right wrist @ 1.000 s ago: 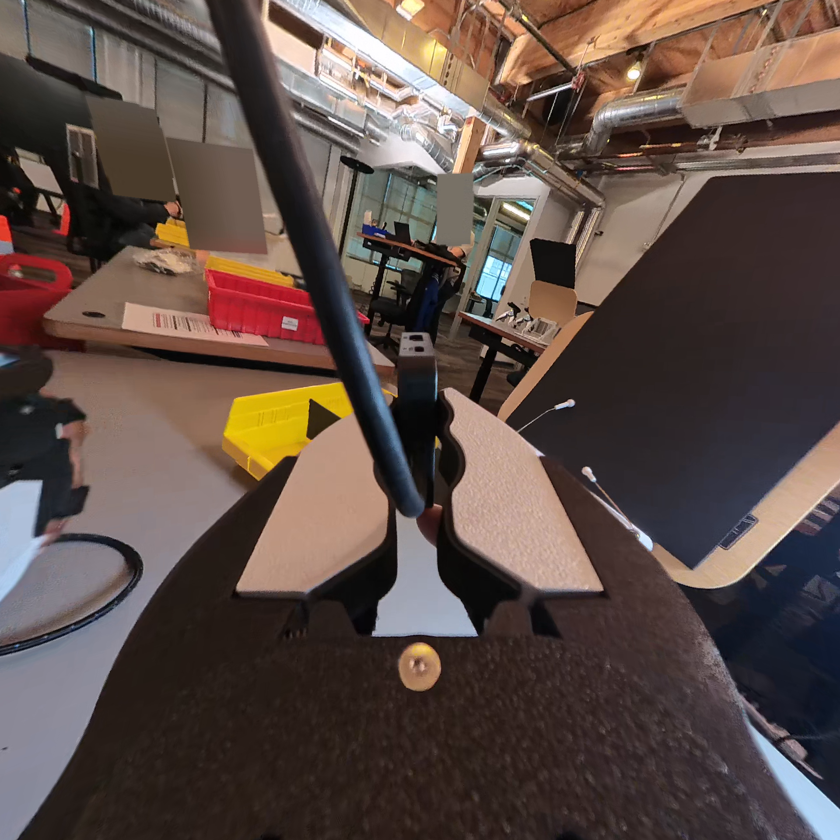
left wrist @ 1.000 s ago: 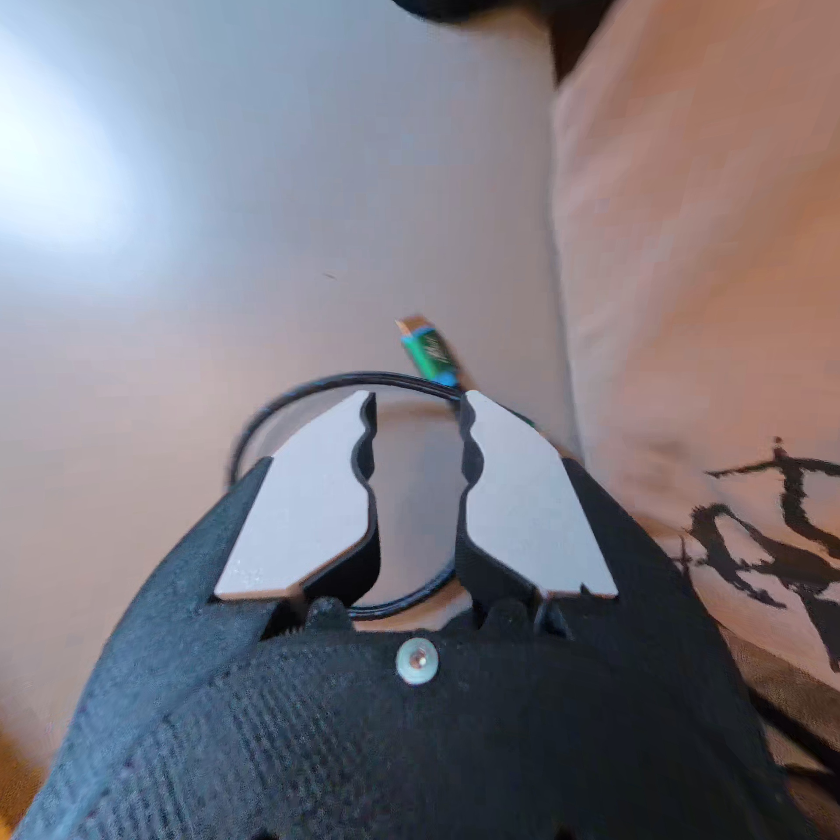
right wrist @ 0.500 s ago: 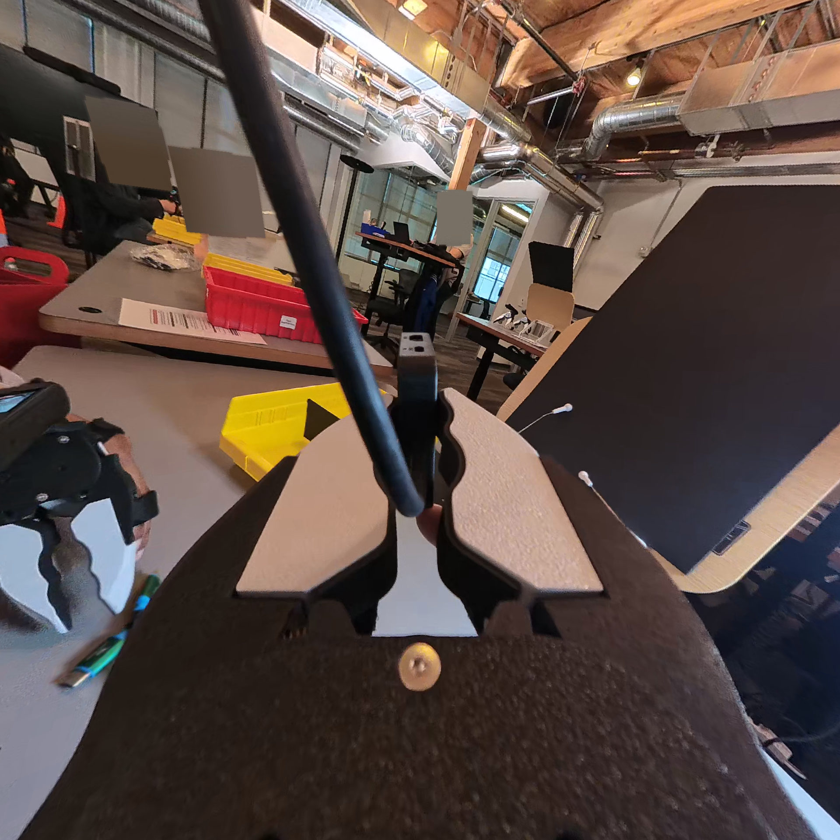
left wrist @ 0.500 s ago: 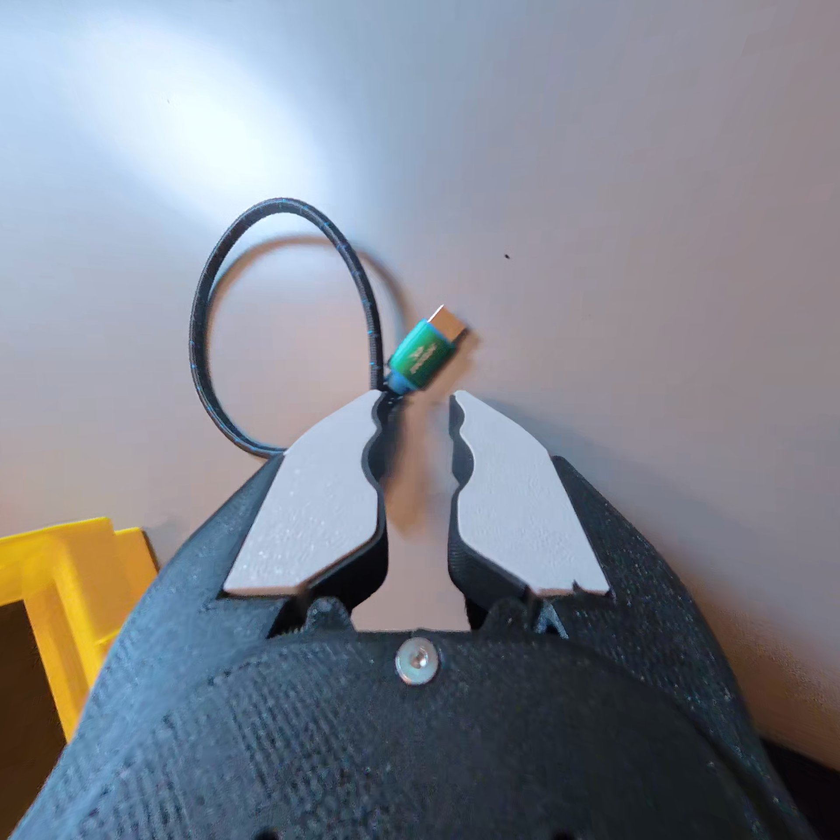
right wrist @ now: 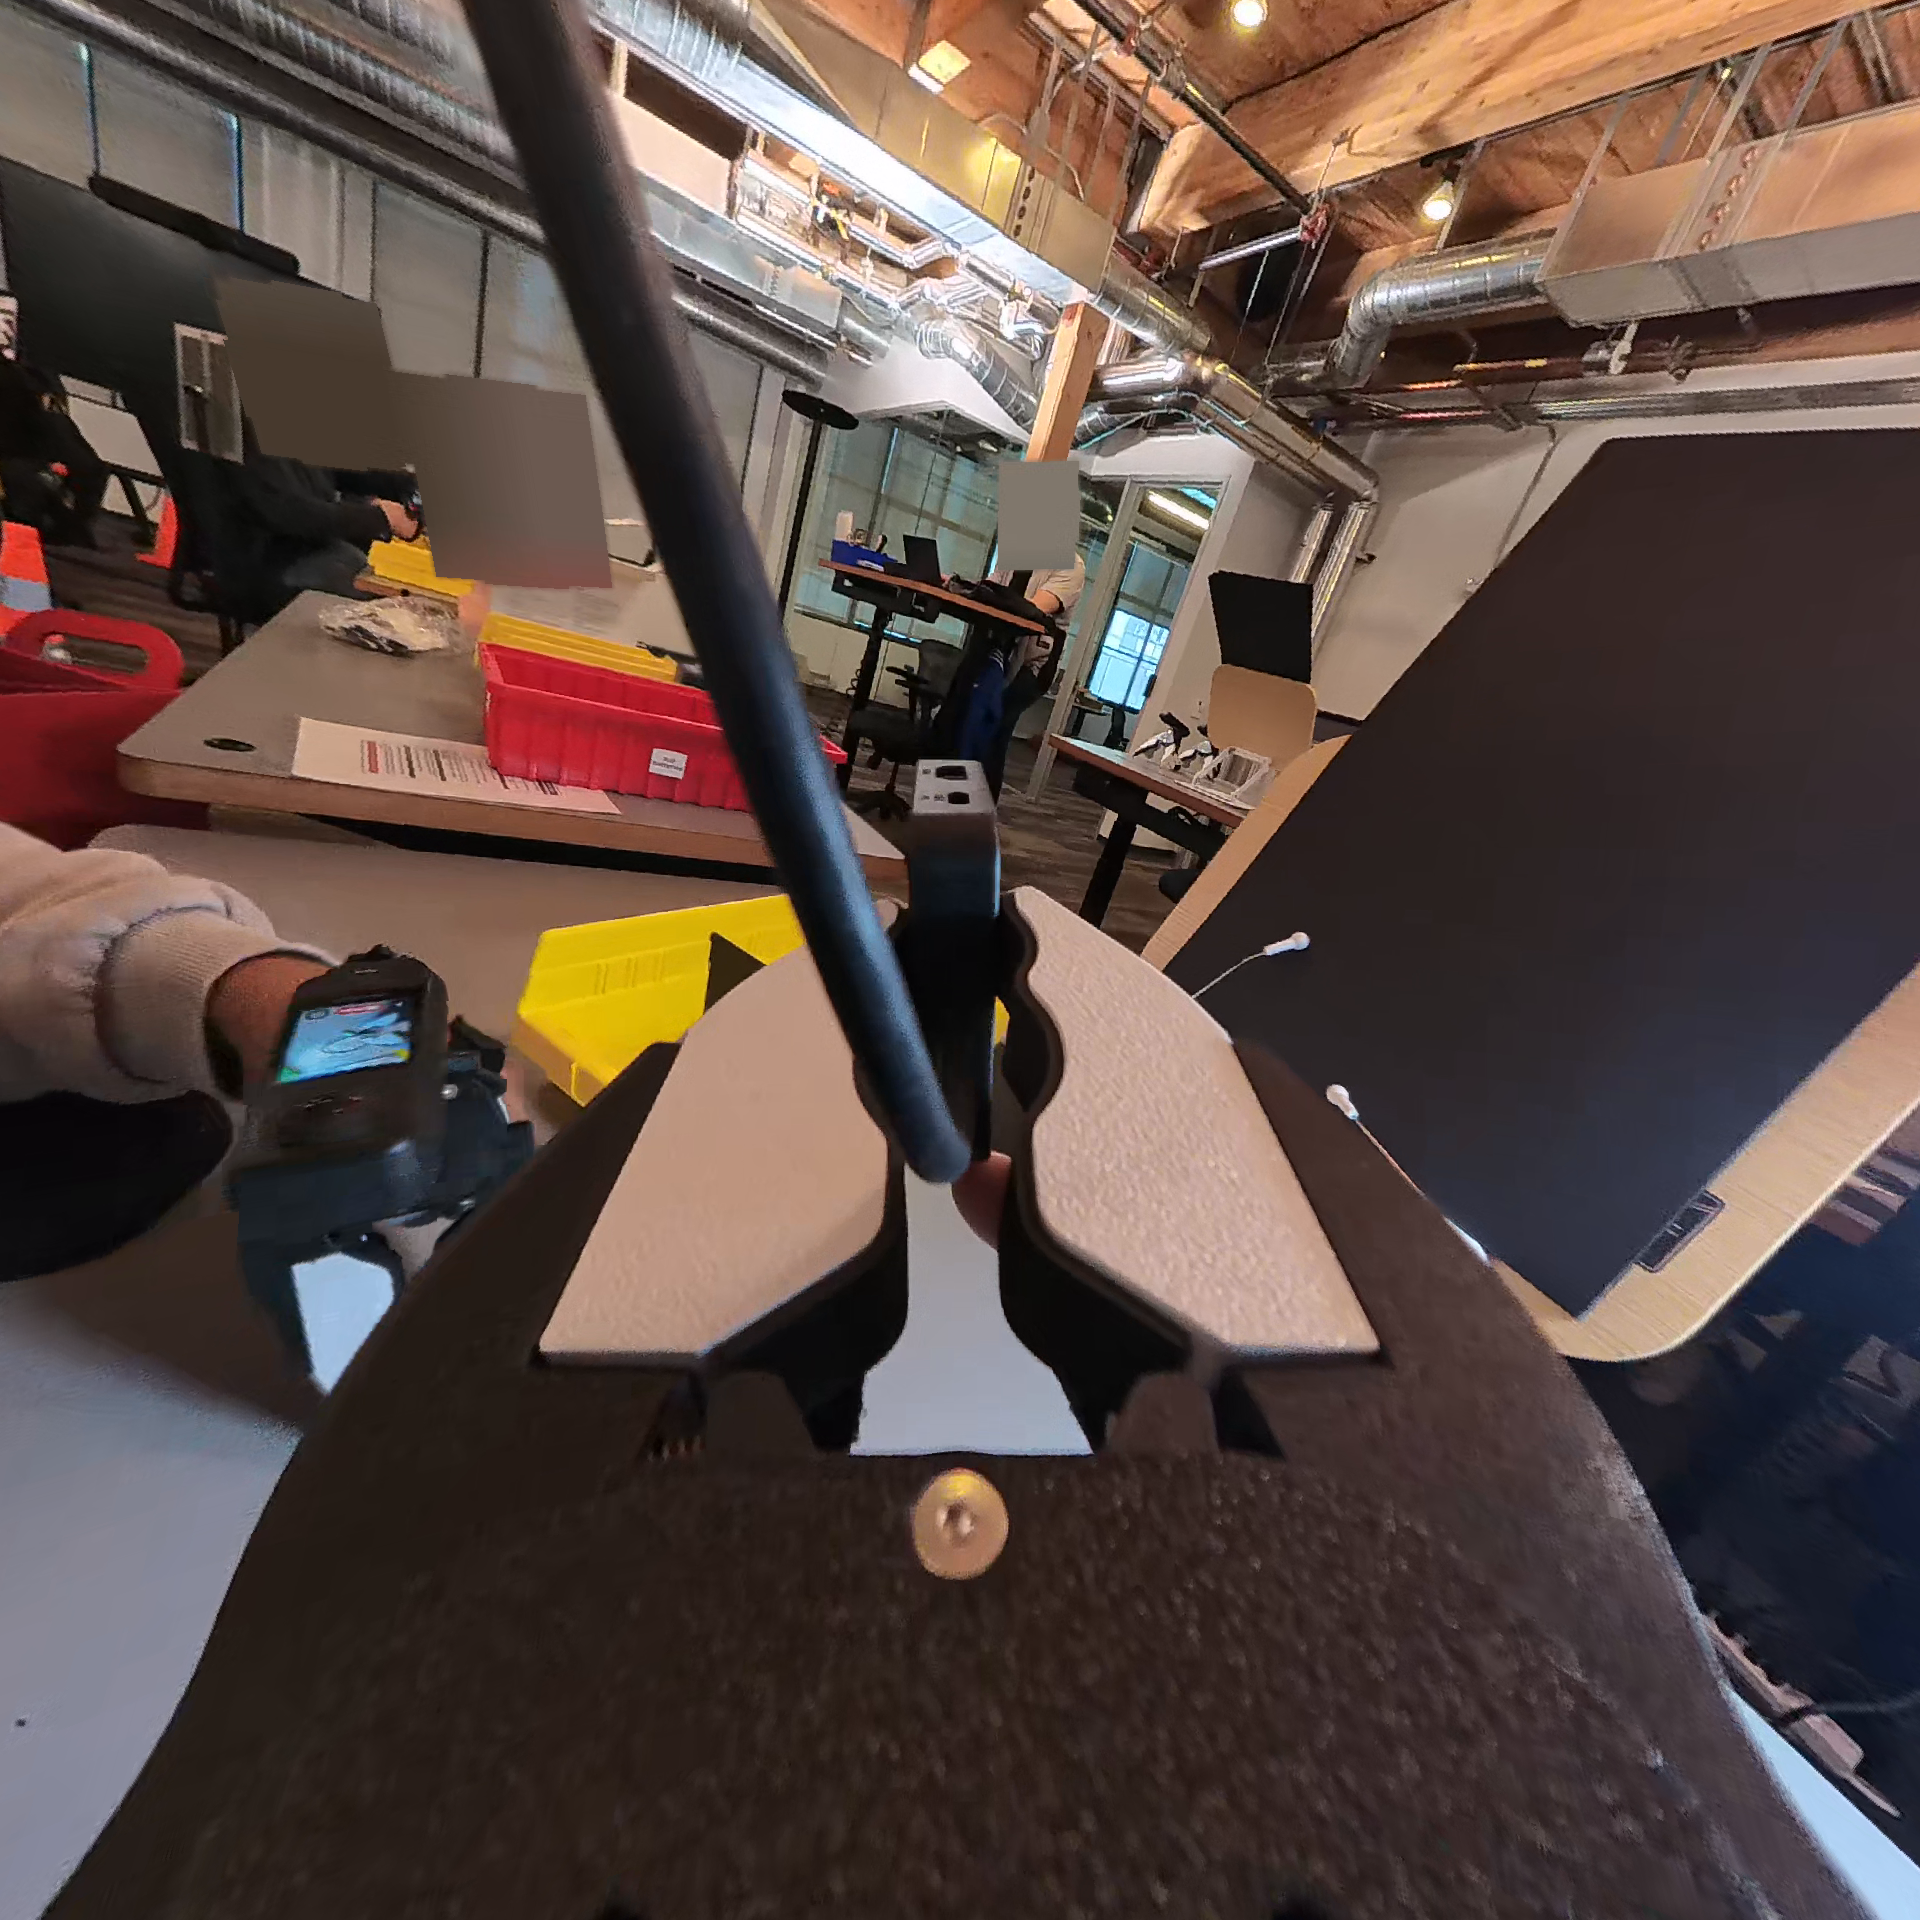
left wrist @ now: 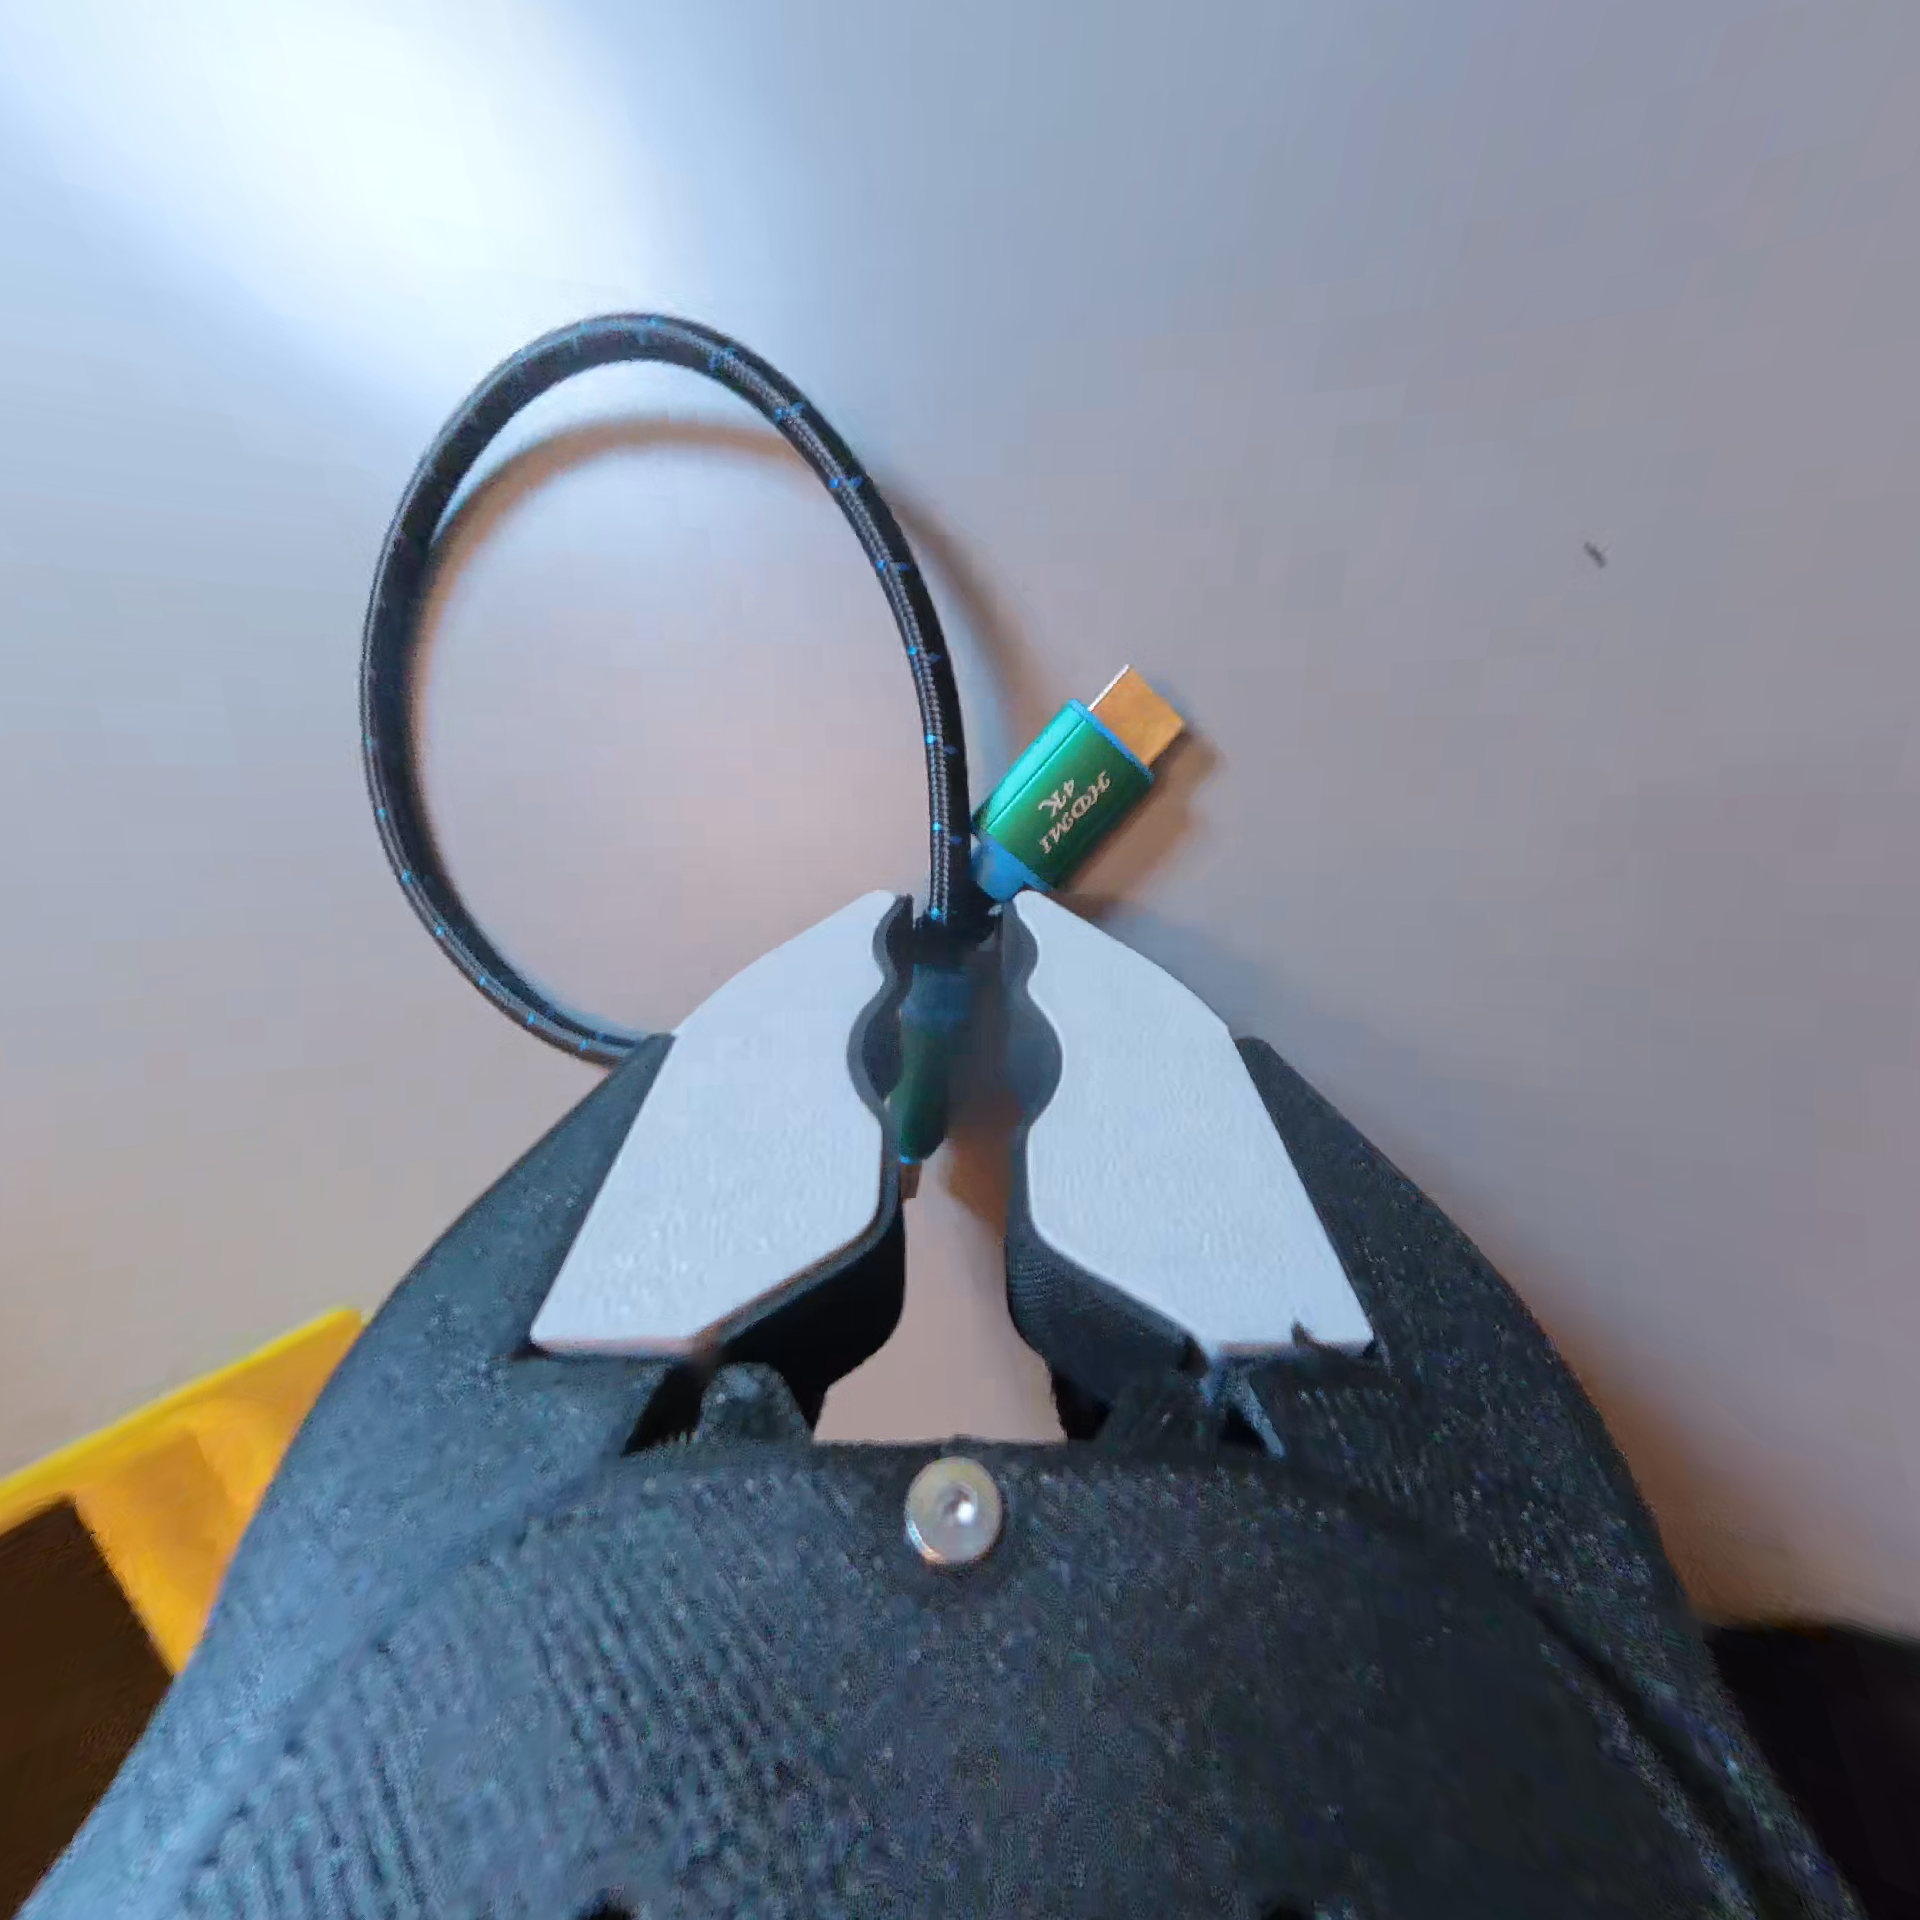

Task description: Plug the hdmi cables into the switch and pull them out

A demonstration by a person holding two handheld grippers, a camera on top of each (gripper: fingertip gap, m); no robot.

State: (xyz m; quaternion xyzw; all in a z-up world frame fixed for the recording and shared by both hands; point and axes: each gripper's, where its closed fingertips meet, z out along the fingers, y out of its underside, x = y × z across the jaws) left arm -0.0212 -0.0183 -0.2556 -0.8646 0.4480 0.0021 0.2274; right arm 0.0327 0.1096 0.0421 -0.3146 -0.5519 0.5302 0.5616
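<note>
Pinching the switch (right wrist: 951,883), the right tool (right wrist: 956,935) is closed; the left tool (left wrist: 951,914) straddles a green plug (left wrist: 925,1081), barely parted.

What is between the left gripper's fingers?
One green connector of the braided cable sits between the left gripper fingers; its metal tip is mostly hidden. The other green connector lies on the table beyond.

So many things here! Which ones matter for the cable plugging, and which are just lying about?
In use:
- left gripper, closing around one green plug of the braided cable
- its other green plug, free on the table
- right gripper, shut on the black switch
- black cable from the switch

Lying about:
- yellow bin
- red bin
- dark board
</note>
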